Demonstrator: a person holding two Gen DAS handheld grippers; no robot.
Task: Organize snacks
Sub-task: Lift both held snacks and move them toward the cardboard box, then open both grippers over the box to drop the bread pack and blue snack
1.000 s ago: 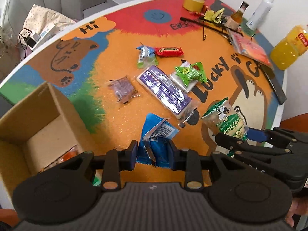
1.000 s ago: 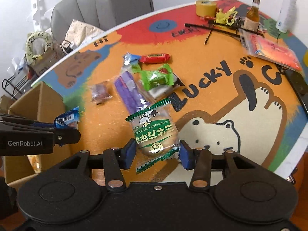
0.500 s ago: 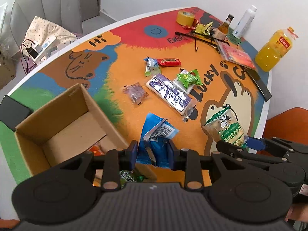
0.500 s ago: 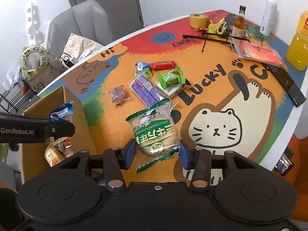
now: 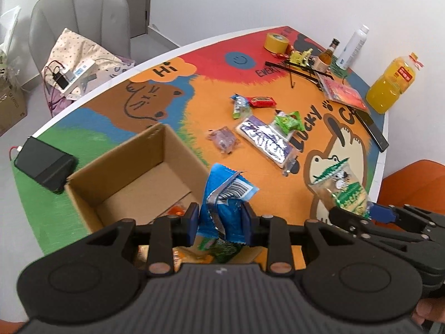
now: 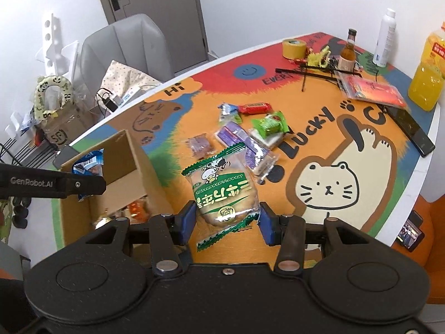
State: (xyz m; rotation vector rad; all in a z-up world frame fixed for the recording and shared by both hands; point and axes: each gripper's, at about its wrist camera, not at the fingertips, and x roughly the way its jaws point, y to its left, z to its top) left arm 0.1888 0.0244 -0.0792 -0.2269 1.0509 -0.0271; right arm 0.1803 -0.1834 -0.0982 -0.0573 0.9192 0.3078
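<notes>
Left gripper [image 5: 220, 220]: clenched on the blue packet [image 5: 226, 198].
Right gripper [image 6: 226, 224]: clenched on the green bun pack [image 6: 222, 188].
Change: both grippers have risen and drawn back from the snack pile; the box [image 5: 130, 179] now lies under the left gripper.
Meaning: both packs are lifted clear and on the way to the box; judged next step is release over it.
Box: open, a few snacks already inside.
Remaining: purple bar [image 5: 265, 139], green pack [image 5: 287, 119], red bar [image 5: 261, 101] and others lie on the table [image 5: 217, 94].

The table [image 6: 319, 150] reads "Hi" and "LUCKY"; the left gripper [image 6: 91, 185] arm reads "GenRobot.AI".
</notes>
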